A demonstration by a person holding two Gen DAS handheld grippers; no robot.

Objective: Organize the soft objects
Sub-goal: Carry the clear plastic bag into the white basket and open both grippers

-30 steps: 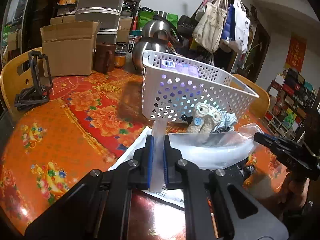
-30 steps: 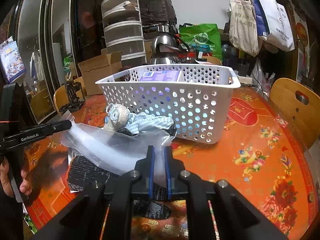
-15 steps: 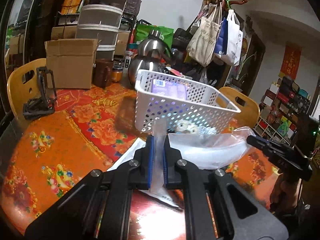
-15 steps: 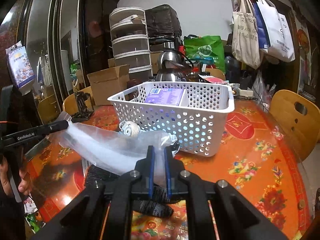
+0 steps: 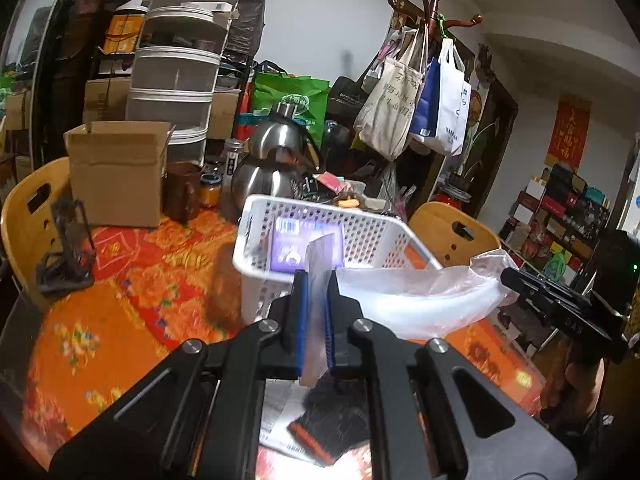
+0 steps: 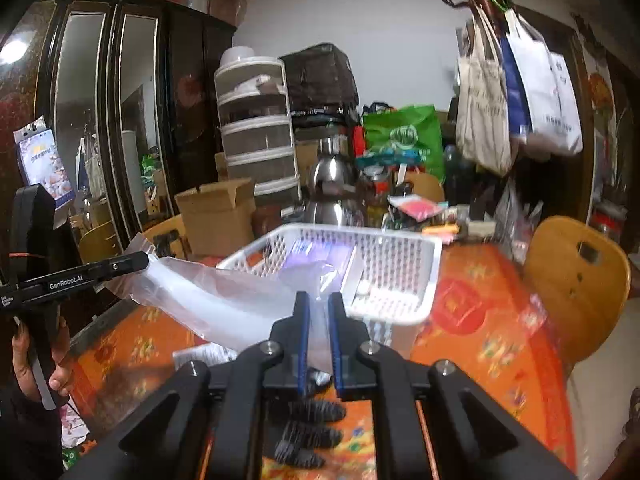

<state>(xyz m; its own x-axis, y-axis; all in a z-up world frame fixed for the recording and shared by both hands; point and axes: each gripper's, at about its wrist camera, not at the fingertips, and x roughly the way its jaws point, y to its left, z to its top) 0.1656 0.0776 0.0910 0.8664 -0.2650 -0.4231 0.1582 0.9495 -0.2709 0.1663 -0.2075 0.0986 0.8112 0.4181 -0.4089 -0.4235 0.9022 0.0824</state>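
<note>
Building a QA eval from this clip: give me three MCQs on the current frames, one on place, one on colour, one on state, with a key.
1. Where is the purple box?
A. inside the white basket
B. on the yellow chair
C. in the cardboard box

2. What colour are the left gripper finger pads?
A. red
B. blue
C. green

3. How is the clear plastic bag held?
A. lying loose on the table
B. by the left gripper only
C. pinched by both grippers, including the right gripper

Key: A, it shows through the basket's perforated wall; B, blue strips line both fingers; C, each gripper clamps one bag edge.
</note>
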